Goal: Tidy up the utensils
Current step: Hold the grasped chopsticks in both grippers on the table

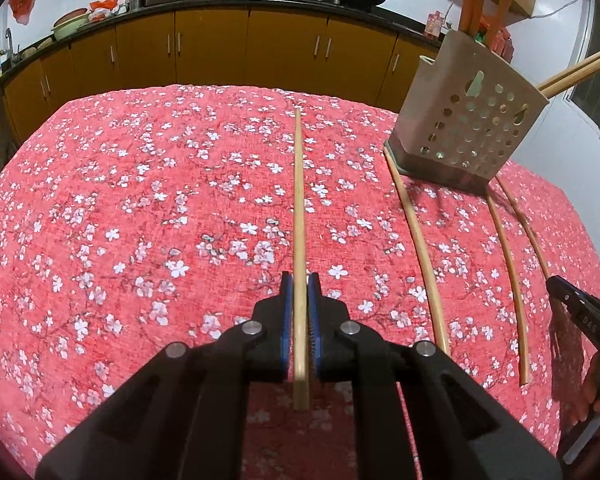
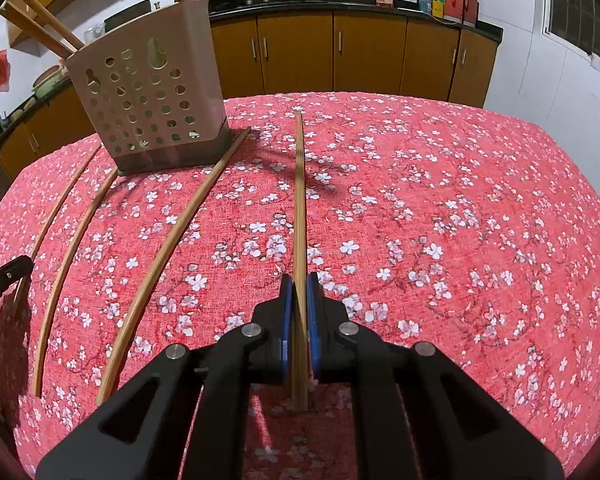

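Jaws of both grippers, left gripper (image 1: 300, 280) and right gripper (image 2: 299, 282), each pinch one chopstick (image 1: 299, 216) (image 2: 299, 200) above the worktop (image 1: 140, 200). Pickup looks done; next, tip each into the holder (image 1: 466, 120), where three more lie near.

Left gripper (image 1: 300, 280): matte black linkage arms, four round silver pivot screws, triangular cut-outs.
Left pads (image 1: 286, 320): blue, ridged inner faces.
Right gripper (image 2: 300, 280): same black build, four silver screws.
Right pads (image 2: 287, 320): blue, rounded tips.
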Tool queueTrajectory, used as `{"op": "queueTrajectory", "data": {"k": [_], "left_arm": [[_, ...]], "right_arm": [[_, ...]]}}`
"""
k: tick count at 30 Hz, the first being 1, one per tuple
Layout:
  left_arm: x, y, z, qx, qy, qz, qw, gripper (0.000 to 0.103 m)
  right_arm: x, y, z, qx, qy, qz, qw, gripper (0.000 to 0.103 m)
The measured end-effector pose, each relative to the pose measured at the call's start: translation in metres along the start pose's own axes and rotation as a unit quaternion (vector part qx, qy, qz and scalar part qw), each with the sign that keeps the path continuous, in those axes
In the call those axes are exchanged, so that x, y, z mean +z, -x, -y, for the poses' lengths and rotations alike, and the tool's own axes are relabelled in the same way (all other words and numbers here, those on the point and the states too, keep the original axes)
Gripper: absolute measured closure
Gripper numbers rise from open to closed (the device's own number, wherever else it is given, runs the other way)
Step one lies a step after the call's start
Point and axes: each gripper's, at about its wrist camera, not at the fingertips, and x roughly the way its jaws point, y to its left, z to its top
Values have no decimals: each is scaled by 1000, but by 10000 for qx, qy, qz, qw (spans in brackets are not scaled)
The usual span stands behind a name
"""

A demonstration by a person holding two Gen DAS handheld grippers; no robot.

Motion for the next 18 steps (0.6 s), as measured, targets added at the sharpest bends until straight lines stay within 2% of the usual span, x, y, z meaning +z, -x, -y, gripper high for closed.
{"op": "queueTrajectory", "data": {"k": [18], "left_arm": [[0, -1, 1, 4, 3, 4, 10000, 92]], "right_arm": [[-1, 1, 1, -1, -5, -4, 10000, 94]]}}
